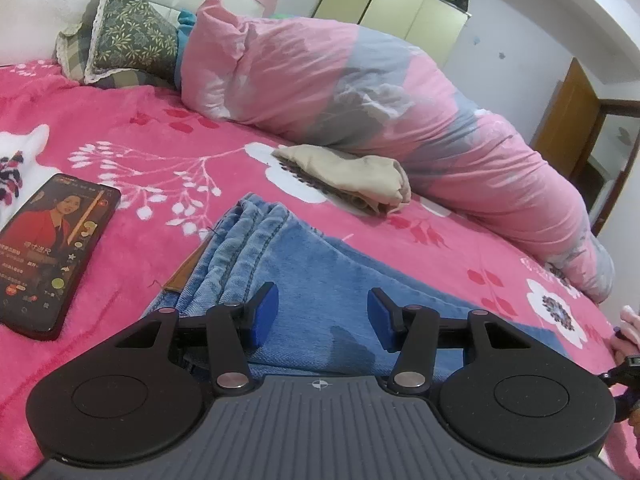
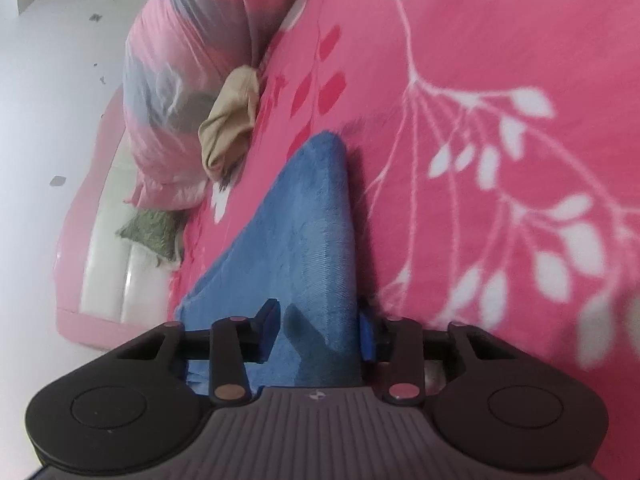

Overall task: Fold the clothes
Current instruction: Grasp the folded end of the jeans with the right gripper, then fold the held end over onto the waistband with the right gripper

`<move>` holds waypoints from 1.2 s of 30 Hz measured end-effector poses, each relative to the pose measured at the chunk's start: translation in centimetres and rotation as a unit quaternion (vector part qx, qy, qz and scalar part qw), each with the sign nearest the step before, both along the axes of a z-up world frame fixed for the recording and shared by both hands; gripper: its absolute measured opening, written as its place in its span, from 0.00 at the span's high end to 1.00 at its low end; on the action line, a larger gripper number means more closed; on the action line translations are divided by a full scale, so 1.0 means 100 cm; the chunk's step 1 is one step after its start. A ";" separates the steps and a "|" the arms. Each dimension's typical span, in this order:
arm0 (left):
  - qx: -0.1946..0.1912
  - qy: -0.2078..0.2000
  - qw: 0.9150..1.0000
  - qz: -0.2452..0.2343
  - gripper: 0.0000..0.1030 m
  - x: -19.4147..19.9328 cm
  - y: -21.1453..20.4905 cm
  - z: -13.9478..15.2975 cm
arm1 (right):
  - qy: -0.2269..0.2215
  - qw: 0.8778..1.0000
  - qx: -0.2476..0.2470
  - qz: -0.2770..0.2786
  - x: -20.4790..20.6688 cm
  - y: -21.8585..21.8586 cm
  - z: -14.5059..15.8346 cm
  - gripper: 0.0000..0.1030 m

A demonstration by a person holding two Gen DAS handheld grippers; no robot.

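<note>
Folded blue jeans (image 1: 320, 272) lie on the pink flowered blanket (image 1: 140, 128). My left gripper (image 1: 322, 314) hovers just over them, open, with its blue pads (image 1: 264, 312) wide apart and nothing pinched. The right wrist view is rolled sideways. In it, my right gripper (image 2: 318, 334) stands open around a raised fold of the jeans (image 2: 304, 232). One pad (image 2: 366, 336) sits at the fold's edge by the blanket (image 2: 500, 80) and the other finger (image 2: 266, 328) rests over the denim. A hand (image 1: 628, 328) on the right gripper shows at the left view's right edge.
A phone (image 1: 52, 248) with a lit screen lies on the blanket left of the jeans. A folded beige garment (image 1: 352, 176) rests against a rolled pink and grey duvet (image 1: 360, 92). A patterned pillow (image 1: 128, 36) leans on the white headboard (image 1: 36, 16). A doorway (image 1: 580, 120) is at the far right.
</note>
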State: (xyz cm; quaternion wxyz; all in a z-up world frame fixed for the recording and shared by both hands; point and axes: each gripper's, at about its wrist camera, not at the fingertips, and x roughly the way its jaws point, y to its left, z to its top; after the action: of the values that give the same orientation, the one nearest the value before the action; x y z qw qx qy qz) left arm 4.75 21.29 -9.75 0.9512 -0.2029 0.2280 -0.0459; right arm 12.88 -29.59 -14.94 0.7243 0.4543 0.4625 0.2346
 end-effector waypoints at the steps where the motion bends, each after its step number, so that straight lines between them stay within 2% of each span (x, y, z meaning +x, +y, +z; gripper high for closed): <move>1: -0.002 0.000 1.000 0.000 0.50 0.000 0.000 0.000 | 0.002 1.000 0.008 0.005 0.004 0.002 -0.002 0.63; 7: -0.002 -0.001 1.000 0.003 0.50 0.000 -0.001 -0.002 | 0.004 0.998 0.050 0.029 0.029 0.017 -0.015 0.79; 9: 0.004 0.001 1.000 0.004 0.50 0.001 -0.002 -0.001 | -0.009 0.999 0.048 0.012 0.024 0.017 -0.007 0.87; 15: 0.023 0.008 1.000 0.008 0.50 0.002 -0.009 0.003 | -0.049 0.997 0.043 -0.040 0.009 0.020 0.018 0.94; 19: 0.048 0.015 0.999 0.003 0.49 0.005 -0.022 0.007 | -0.075 0.994 0.039 -0.074 0.000 0.021 0.035 0.94; 22: 0.052 0.018 0.998 0.000 0.49 0.006 -0.032 0.008 | -0.082 0.993 0.034 -0.078 0.000 0.014 0.041 0.94; 28: 0.044 0.025 0.998 -0.038 0.49 0.012 -0.065 0.010 | -0.088 0.991 0.024 -0.096 -0.011 -0.025 0.047 0.94; 32: 0.051 0.031 0.994 -0.093 0.50 0.021 -0.110 0.011 | -0.102 0.987 0.006 -0.123 -0.035 -0.076 0.060 0.94; 36: 0.029 0.029 0.986 -0.161 0.50 0.026 -0.158 0.009 | -0.121 0.979 -0.034 -0.161 -0.072 -0.133 0.076 0.94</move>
State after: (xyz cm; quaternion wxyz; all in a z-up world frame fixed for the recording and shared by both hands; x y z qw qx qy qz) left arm 7.31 5.53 -8.82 0.9298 -0.1369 0.2864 -0.1863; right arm 5.68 -42.84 -7.33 0.8185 0.4659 0.2999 0.1519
